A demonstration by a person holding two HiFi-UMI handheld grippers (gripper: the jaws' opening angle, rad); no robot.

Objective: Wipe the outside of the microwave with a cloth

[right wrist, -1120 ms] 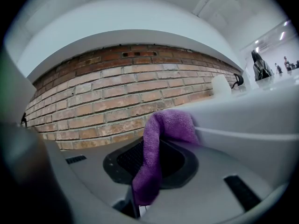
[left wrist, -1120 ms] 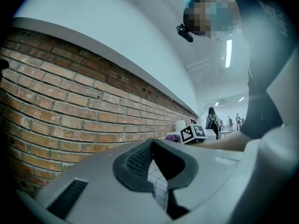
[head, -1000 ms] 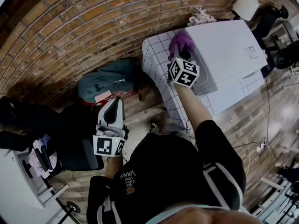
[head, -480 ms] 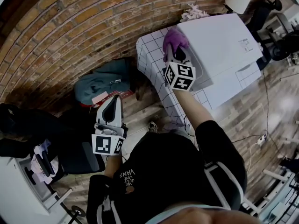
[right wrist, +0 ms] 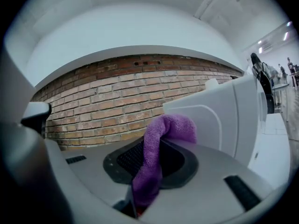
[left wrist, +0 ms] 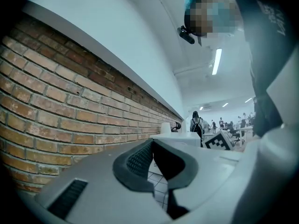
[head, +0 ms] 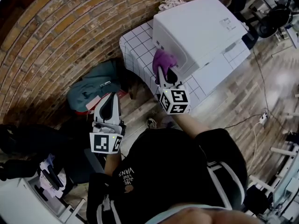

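Head view: your right hand-held gripper (head: 164, 74), frame centre, holds the purple cloth (head: 163, 59) at the lower-left corner of the white microwave (head: 196, 27). The microwave stands on a grid-patterned table (head: 133, 48), upper right. Your left hand-held gripper (head: 110, 107) is lower left, well apart.
Left gripper view: jaws together, nothing between.
Right gripper view: jaws clamped on the cloth, its tip against the microwave's side.

The white, boxy microwave (head: 201, 27) sits at upper right on the checked desk (head: 135, 43). The bunched purple cloth (head: 163, 59), pinched in the right claw (head: 164, 73), presses against its lower-left corner.
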